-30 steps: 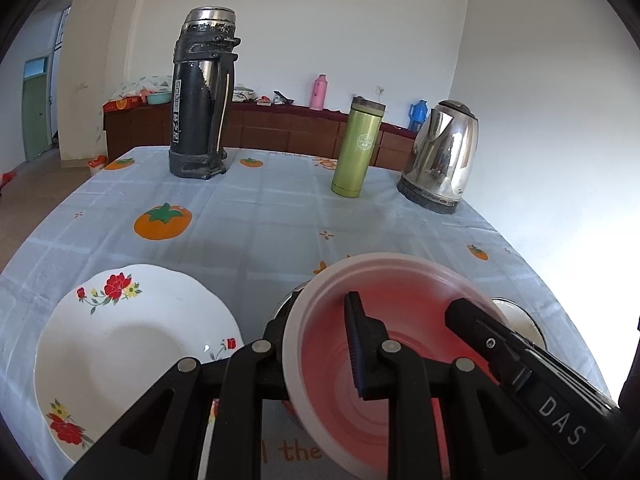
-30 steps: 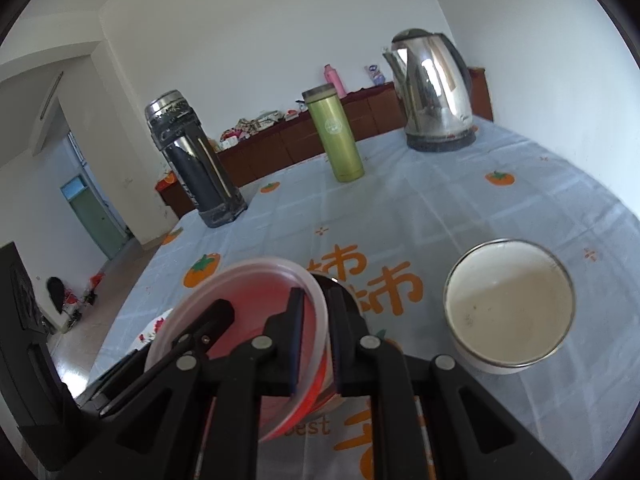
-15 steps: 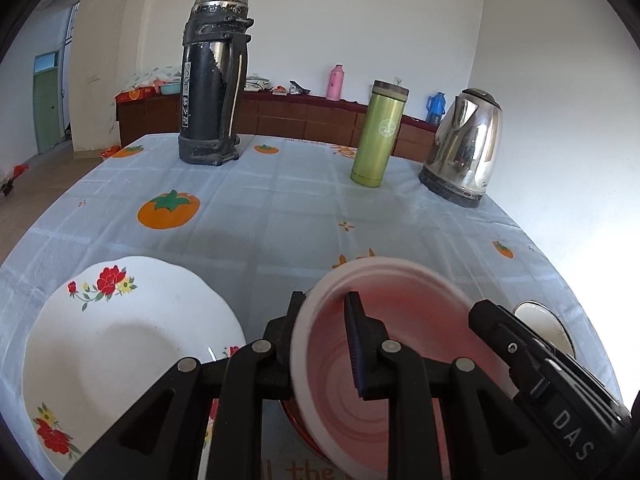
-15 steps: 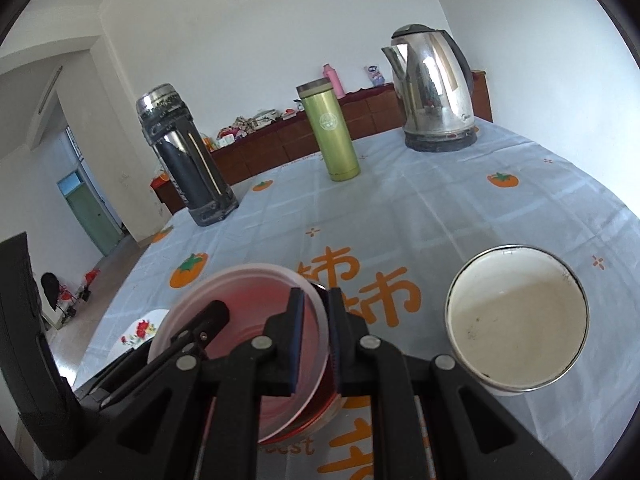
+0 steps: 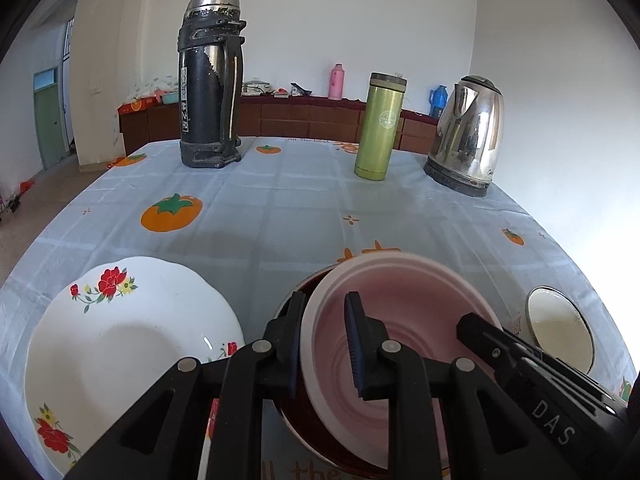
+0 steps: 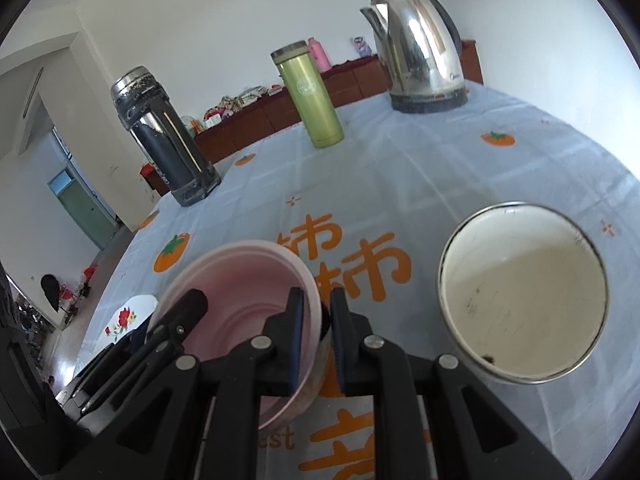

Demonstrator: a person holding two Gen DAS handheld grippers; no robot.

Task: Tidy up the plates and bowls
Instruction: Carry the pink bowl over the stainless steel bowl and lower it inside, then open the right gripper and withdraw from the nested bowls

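A pink bowl (image 5: 412, 320) (image 6: 240, 280) sits tilted inside a dark red bowl (image 5: 304, 432) (image 6: 326, 320) on the tablecloth. My left gripper (image 5: 324, 300) is shut on the pink bowl's left rim, one finger inside and one outside. On the opposite rim my right gripper (image 6: 316, 294) straddles the edge the same way; its jaws are opening slightly, the rim still between the pads. To the left lies a white plate with red flowers (image 5: 120, 344) (image 6: 128, 312). On the right stands a white enamel bowl (image 6: 520, 300) (image 5: 560, 328).
At the far side of the table stand a black thermos (image 5: 210, 80), a green flask (image 5: 380, 128) and a steel kettle (image 5: 466, 136). The cloth with orange fruit prints (image 5: 172, 212) stretches between them and the bowls. The table's right edge runs close to the enamel bowl.
Both grippers have come down with the pink bowl, which now rests in the dark red bowl. The gap between the right gripper's fingers looks a touch wider.
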